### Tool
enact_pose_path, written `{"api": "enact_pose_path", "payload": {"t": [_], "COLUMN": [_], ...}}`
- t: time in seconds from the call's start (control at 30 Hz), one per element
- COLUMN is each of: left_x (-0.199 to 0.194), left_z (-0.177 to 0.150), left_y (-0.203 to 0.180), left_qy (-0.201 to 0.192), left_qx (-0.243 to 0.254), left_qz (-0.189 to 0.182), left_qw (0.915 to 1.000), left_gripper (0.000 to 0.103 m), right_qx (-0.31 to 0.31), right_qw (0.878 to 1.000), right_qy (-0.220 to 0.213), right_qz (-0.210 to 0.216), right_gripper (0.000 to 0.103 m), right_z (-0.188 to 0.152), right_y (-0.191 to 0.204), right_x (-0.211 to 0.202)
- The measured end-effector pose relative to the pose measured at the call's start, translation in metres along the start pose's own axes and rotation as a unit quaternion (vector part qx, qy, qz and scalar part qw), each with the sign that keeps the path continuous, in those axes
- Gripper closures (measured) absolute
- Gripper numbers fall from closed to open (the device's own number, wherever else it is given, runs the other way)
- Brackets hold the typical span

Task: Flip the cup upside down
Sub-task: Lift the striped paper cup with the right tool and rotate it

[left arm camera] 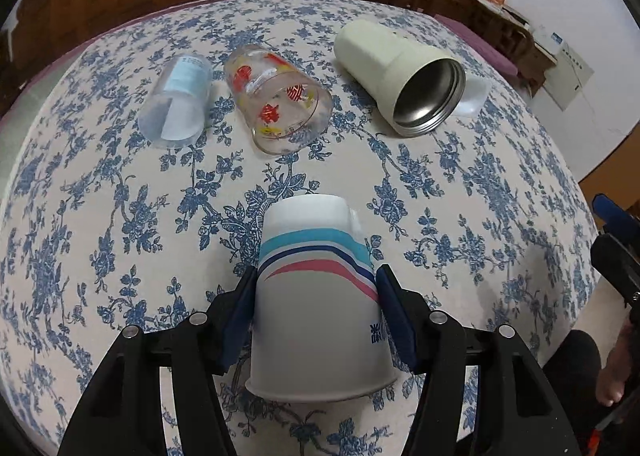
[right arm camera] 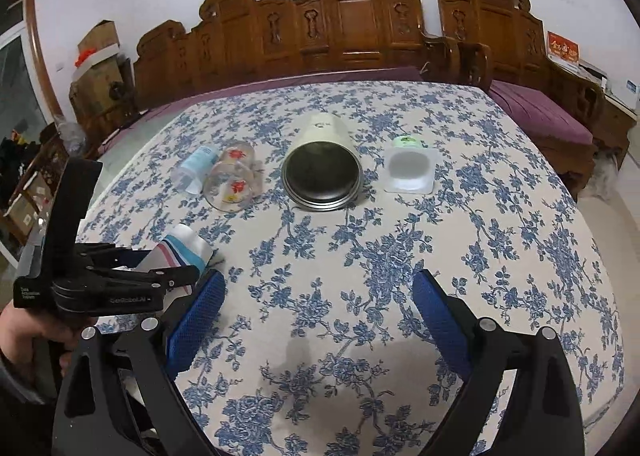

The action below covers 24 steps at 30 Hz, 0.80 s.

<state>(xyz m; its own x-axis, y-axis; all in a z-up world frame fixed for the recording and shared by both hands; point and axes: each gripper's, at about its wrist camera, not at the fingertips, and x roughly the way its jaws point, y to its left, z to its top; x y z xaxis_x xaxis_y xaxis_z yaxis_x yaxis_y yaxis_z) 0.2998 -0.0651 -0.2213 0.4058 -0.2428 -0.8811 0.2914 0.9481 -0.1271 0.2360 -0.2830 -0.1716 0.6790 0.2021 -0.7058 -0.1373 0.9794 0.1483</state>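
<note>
A white paper cup (left arm camera: 316, 308) with teal, navy and pink stripes is held between the blue pads of my left gripper (left arm camera: 318, 288), which is shut on it. Its base points away from the camera and its rim is nearest. The cup also shows in the right wrist view (right arm camera: 182, 252), gripped by the left gripper (right arm camera: 120, 280) just above the tablecloth. My right gripper (right arm camera: 318, 292) is open and empty over the table's near part.
Several cups lie on their sides on the floral tablecloth (left arm camera: 120, 216): a clear plastic cup (left arm camera: 178, 104), a glass with red prints (left arm camera: 280, 96), a cream steel tumbler (left arm camera: 400, 72) and a small white cup (right arm camera: 408, 168). Carved wooden benches (right arm camera: 348, 24) stand behind the table.
</note>
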Motion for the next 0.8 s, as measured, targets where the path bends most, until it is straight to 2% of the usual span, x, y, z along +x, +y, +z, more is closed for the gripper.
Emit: {"api": "enact_pose_path", "payload": {"t": [0.1, 0.33, 0.4, 0.5, 0.63, 0.7, 0.8], "left_x": [-0.007, -0.058, -0.075, -0.096, -0.108, -0.111, -0.109], "left_z": [-0.001, -0.007, -0.009, -0.015, -0.022, -0.026, -0.031], "left_y": [0.004, 0.02, 0.029, 0.046, 0.069, 0.083, 0.101], "left_qy": [-0.012, -0.073, -0.101, -0.137, -0.162, -0.175, -0.178], "left_qx": [-0.004, -0.005, -0.009, -0.02, -0.045, -0.053, -0.069], "left_qz": [0.007, 0.033, 0.051, 0.079, 0.1, 0.115, 0.115], "left_qw": [0.9999, 0.9968, 0.9935, 0.9872, 0.9807, 0.9763, 0.9748], "left_gripper": [0.029, 0.021, 0.008, 0.008, 0.008, 0.008, 0.008], "right_qx": [0.001, -0.013, -0.021, -0.029, -0.041, -0.048, -0.046], "right_qw": [1.0, 1.0, 1.0, 0.999, 0.998, 0.997, 0.993], "right_qy": [0.003, 0.008, 0.01, 0.015, 0.034, 0.048, 0.092], "right_qz": [0.001, 0.006, 0.008, 0.014, 0.025, 0.031, 0.053], "right_gripper": [0.007, 0.007, 0.007, 0.007, 0.007, 0.007, 0.007], "right_z": [0.002, 0.014, 0.018, 0.025, 0.032, 0.035, 0.039], "right_y": [0.001, 0.019, 0.028, 0.042, 0.064, 0.075, 0.095], "right_x": [0.002, 0.004, 0.006, 0.011, 0.023, 0.031, 0.052]}}
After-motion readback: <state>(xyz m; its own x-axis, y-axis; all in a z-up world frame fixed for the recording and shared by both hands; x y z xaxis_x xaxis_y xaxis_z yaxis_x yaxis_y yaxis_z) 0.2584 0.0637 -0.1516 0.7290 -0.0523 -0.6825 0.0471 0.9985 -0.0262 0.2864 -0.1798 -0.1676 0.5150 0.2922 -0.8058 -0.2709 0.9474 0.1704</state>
